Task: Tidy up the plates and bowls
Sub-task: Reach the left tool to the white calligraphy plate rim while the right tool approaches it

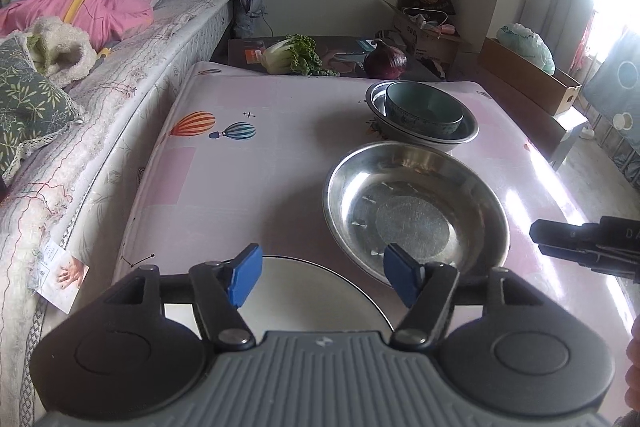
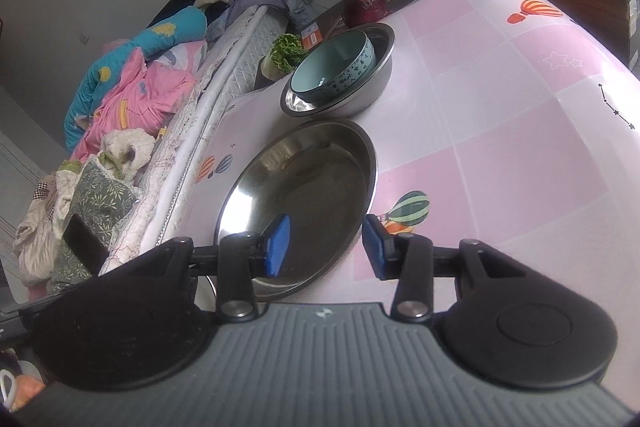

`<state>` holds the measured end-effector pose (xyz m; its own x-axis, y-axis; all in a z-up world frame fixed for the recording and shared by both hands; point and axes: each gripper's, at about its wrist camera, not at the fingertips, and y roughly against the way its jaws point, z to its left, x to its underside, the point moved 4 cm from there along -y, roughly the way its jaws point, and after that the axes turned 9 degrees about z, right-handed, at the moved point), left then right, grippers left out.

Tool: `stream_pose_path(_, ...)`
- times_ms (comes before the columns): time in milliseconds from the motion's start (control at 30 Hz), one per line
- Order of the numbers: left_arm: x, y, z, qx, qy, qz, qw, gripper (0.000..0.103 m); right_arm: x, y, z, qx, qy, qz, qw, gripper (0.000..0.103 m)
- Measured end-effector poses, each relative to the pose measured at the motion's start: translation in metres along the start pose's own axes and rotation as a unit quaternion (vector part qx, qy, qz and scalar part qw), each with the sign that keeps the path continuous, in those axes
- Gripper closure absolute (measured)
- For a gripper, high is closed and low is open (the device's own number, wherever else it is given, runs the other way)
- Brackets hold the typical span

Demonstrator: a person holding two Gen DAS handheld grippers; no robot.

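Two handheld grippers hover over a table [image 1: 248, 163] covered in a pink cloth printed with hot-air balloons, where metal and ceramic dishes are laid out beside a bed [image 1: 120, 67] piled with bright bedding. In the left wrist view, the left gripper [image 1: 324, 277] fills the bottom of the frame with its blue-padded jaws spread wide and holding nothing; between and just beyond them lies a white plate [image 1: 304, 291] at the table's near edge. To the right of centre sits a large, shallow steel plate [image 1: 416, 207], and behind it, toward the upper right of the table, a teal ceramic bowl [image 1: 424, 107] rests tilted inside a steel bowl [image 1: 468, 131]. The tip of the right gripper [image 1: 576, 243] enters from the right edge of that frame, near the steel plate's rim, and whether it touches cannot be told there. In the right wrist view, the right gripper [image 2: 326, 243] occupies the lower centre, its jaws wide apart and empty; the left blue pad shows over the steel plate [image 2: 304, 195] and the right pad over the cloth just outside its rim. The teal bowl [image 2: 336, 67], patterned on its outer wall, leans inside the steel bowl [image 2: 360, 91] in the upper centre. Beyond the table's far edge lie a leafy green vegetable [image 1: 292, 55] and a purple cabbage [image 1: 385, 61], with cardboard boxes [image 1: 528, 75] at the upper right.
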<state>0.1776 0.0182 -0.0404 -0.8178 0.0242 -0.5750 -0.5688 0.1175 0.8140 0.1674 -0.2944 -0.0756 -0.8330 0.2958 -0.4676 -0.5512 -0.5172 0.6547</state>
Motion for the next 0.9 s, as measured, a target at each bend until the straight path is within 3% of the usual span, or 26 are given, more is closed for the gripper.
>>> stream_pose_path(200, 0.034, 0.025, 0.019, -0.012, 0.0, 0.004, 0.9999, 0.025, 0.03, 0.006, 0.022, -0.023, 0.008, 0.017, 1.0, 0.062)
stream_pose_path(433, 0.074, 0.032, 0.053, -0.027, 0.034, 0.032, 0.9986, 0.02, 0.068, -0.012, 0.043, -0.029, 0.023, 0.063, 0.997, 0.062)
stream_pose_path(667, 0.085, 0.019, 0.088, -0.035, 0.083, 0.045, 0.9949, 0.02, 0.092, -0.048, 0.063, -0.018, 0.041, 0.108, 0.993, 0.062)
stream_pose_path(767, 0.083, 0.01, 0.096, -0.03, 0.092, 0.04, 0.9946, 0.024, 0.091, -0.06, 0.07, -0.012, 0.048, 0.116, 0.992, 0.062)
stream_pose_path(900, 0.08, -0.003, 0.102, -0.024, 0.095, 0.041, 0.9944, 0.039, 0.089, -0.075, 0.075, -0.006, 0.052, 0.124, 0.991, 0.062)
